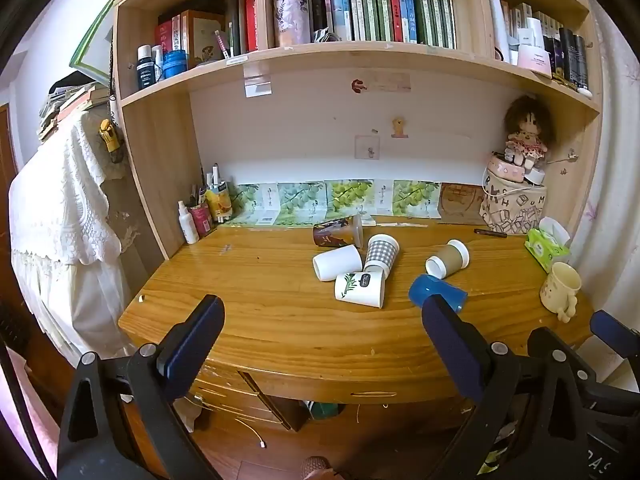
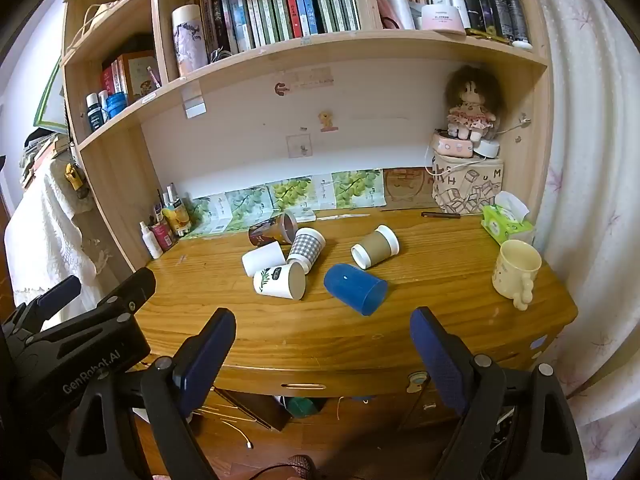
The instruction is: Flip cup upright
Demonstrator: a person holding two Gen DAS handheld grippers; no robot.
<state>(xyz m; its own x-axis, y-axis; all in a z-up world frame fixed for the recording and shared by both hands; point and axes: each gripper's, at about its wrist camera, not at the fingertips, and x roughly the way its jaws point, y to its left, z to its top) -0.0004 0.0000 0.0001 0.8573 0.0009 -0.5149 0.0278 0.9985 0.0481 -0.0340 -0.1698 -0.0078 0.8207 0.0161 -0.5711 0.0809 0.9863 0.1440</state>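
Several cups lie on their sides on the wooden desk [image 1: 260, 312]: a blue plastic cup [image 2: 356, 288], a white cup with a leaf print [image 2: 280, 280], a plain white cup [image 2: 262, 258], a grey checked cup [image 2: 306, 246], a dark brown cup [image 2: 274, 230] and a tan cup with white rims [image 2: 376, 247]. A cream mug [image 2: 516, 270] stands upright at the right. The blue cup also shows in the left wrist view [image 1: 438, 292]. My left gripper [image 1: 320, 344] and right gripper [image 2: 322, 352] are open and empty, held before the desk's front edge.
A bookshelf full of books rises behind the desk. Bottles and pens [image 1: 204, 208] stand at the back left. A doll on a patterned box [image 2: 468, 176], a green tissue pack [image 2: 506, 222] and a pen [image 2: 440, 214] sit at the back right. A curtain hangs to the right.
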